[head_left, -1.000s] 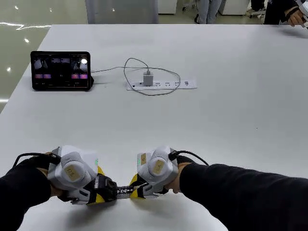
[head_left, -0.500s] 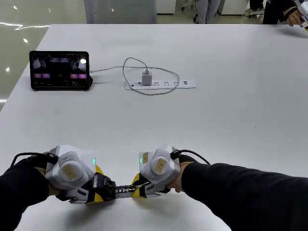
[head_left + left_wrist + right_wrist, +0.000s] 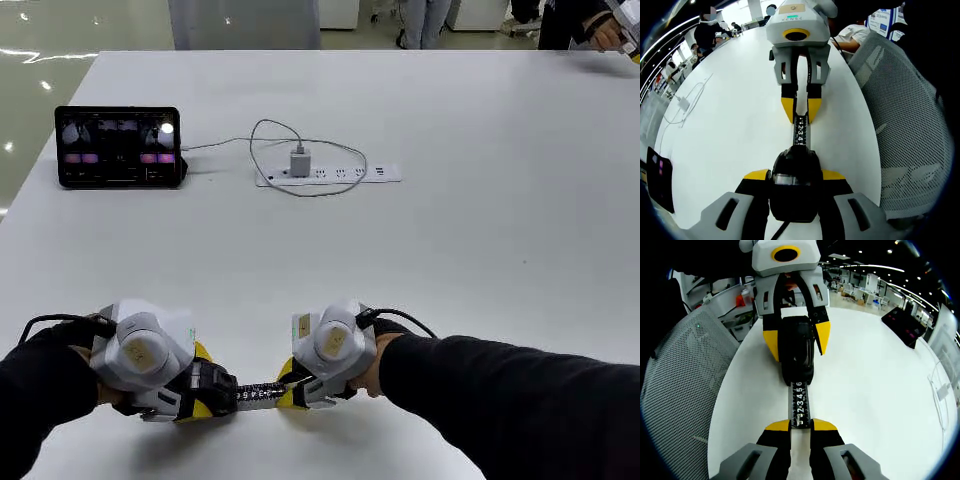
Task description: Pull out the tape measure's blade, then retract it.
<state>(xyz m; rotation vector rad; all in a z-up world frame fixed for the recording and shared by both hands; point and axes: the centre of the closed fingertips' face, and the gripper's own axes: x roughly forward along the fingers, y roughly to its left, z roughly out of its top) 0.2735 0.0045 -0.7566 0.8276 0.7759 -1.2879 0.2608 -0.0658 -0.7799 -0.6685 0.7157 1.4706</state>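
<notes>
At the bottom of the head view we see the left gripper (image 3: 205, 386) clenched on the black tape measure (image 3: 222, 388), and the right gripper (image 3: 289, 388) pinching the tip of its blade (image 3: 260, 393). A short numbered stretch of blade spans the gap between them, over the white table (image 3: 450, 230).

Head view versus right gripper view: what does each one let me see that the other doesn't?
Head view: the person's dark sleeves and the right gripper's white body from above. Right gripper view: the blade's printed numbers, readable, and a mesh chair back. Shared: the left gripper clamping the tape measure's black case, the right gripper pinching the short pulled-out blade, the white table.
</notes>
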